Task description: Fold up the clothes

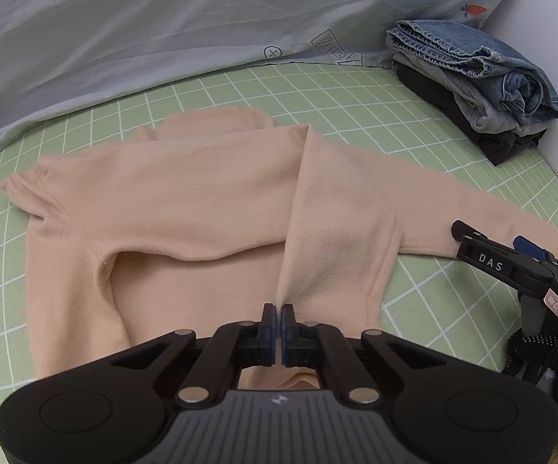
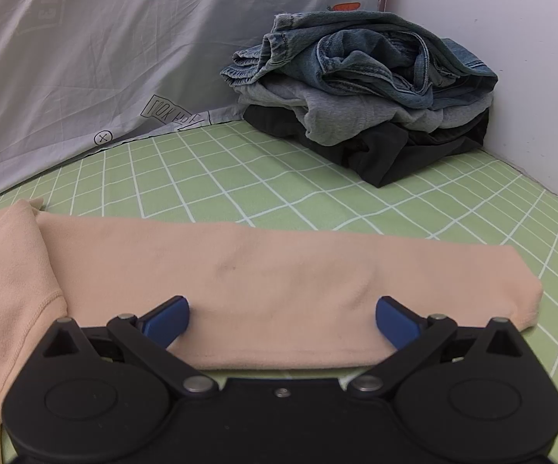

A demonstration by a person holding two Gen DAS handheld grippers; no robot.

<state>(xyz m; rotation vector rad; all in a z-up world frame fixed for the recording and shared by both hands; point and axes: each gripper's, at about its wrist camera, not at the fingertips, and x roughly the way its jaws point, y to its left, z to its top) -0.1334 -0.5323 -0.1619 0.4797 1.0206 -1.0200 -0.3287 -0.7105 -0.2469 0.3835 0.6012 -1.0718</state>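
A peach sweater is spread on the green checked bed, chest up, with one sleeve already laid across the body. The left tool is closed on a pinched ridge of the sweater's fabric at the near hem. Further right, the other sleeve lies flat, its long axis running crosswise toward the bed's right edge. The right tool is spread wide over that sleeve's near edge, gripping nothing, and is judged the nearer one for folding it inward. A stack of folded clothes sits at the far right corner.
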